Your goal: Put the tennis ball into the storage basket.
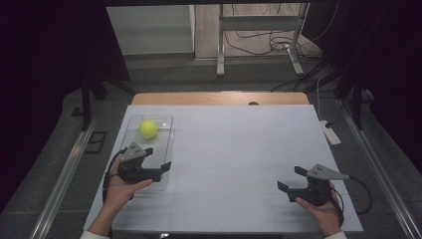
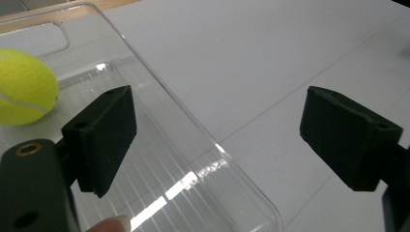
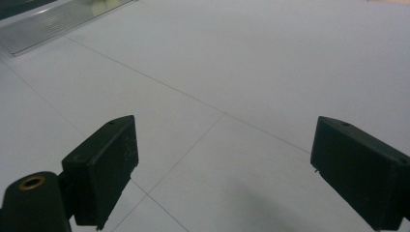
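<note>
Hovering left tool [image 1: 158, 158] open over tray [image 1: 166, 149], ball [image 1: 148, 129] near.

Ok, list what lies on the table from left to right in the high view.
Left gripper over the clear tray, with the tennis ball in the tray → bare white table → right gripper.

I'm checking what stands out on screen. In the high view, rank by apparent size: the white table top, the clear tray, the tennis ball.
1. White table top, by far the largest.
2. Clear tray, a long shape along the left side.
3. Tennis ball, smallest, lying in the tray's far end.
</note>
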A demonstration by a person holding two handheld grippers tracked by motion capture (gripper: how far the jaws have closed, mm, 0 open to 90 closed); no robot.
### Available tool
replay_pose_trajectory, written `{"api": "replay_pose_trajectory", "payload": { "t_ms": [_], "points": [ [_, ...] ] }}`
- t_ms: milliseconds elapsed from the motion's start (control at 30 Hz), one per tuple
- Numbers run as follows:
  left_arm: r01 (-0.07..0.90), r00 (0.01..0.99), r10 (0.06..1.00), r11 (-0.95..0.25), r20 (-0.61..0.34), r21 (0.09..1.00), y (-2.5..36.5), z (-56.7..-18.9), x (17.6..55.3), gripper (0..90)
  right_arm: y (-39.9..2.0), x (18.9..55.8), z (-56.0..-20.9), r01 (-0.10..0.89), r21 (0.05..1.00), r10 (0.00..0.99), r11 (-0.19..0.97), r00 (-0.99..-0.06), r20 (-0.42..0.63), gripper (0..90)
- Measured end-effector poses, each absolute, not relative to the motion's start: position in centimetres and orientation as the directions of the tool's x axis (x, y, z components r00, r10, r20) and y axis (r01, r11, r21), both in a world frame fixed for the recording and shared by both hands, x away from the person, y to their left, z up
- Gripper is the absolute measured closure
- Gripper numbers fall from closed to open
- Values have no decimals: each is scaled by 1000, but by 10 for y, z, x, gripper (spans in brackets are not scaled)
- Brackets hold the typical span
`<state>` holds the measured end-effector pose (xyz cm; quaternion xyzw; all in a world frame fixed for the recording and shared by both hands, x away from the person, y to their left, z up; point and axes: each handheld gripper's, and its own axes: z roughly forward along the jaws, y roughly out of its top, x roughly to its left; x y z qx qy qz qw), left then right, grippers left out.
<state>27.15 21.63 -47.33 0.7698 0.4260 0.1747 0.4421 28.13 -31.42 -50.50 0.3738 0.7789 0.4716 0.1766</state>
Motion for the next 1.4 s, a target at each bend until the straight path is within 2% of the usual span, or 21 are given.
{"api": "replay_pose_trajectory", "payload": {
  "t_ms": [567,1400],
  "points": [
    [486,565,819,-233,-99,842,226,-493,238,141,-315,280,-502,394,878,732,273,-677,77,99],
    [490,580,808,-244,-104,837,221,-496,241,137,-321,281,-503,401,880,735,255,-671,93,101]
  ]
}}
